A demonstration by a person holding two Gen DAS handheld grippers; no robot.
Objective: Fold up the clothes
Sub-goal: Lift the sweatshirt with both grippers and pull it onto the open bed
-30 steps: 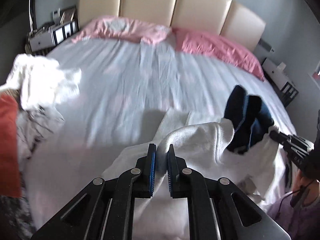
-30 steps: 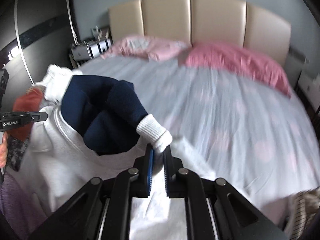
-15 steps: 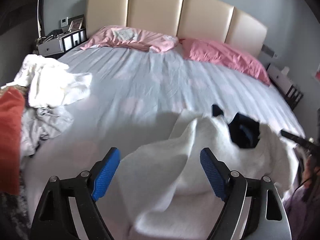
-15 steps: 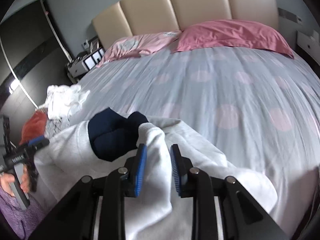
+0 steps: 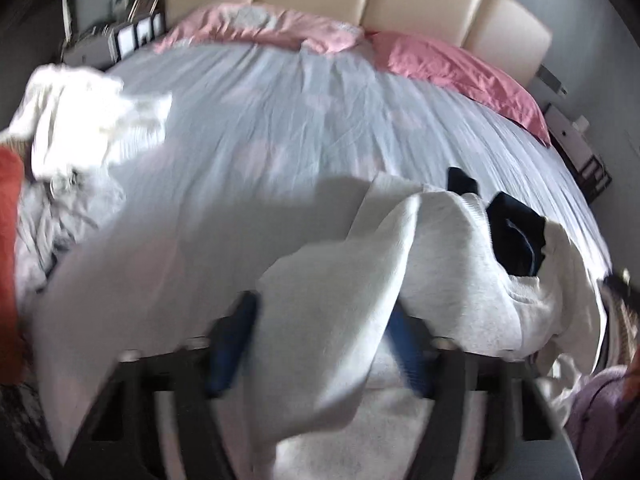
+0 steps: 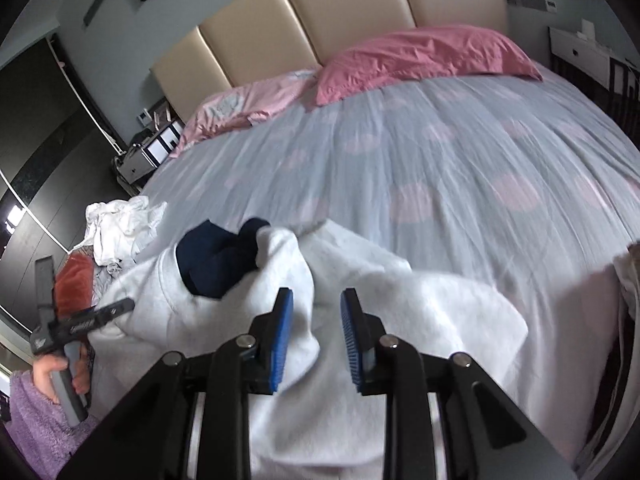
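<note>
A white sweatshirt (image 5: 460, 264) with a dark navy lining (image 5: 516, 236) lies crumpled on the near edge of the bed. In the left wrist view my left gripper (image 5: 320, 336) is open, with a fold of the sweatshirt draped loosely between and over its blue pads. In the right wrist view the sweatshirt (image 6: 420, 312) and its navy part (image 6: 216, 260) lie just ahead of my right gripper (image 6: 316, 332), which is open with cloth lying between the pads, not pinched. The left gripper (image 6: 80, 324) shows there at the far left in a hand.
The bed (image 5: 304, 120) has a pale grey cover with pink spots and pink pillows (image 6: 420, 56) at the headboard. A pile of white, grey and orange clothes (image 5: 72, 132) lies at the bed's left side. Nightstands stand on both sides.
Both grippers have opened and let go of the sweatshirt, which has dropped onto the bed. The right gripper opened wider in the last half second; both views are blurred by motion.
</note>
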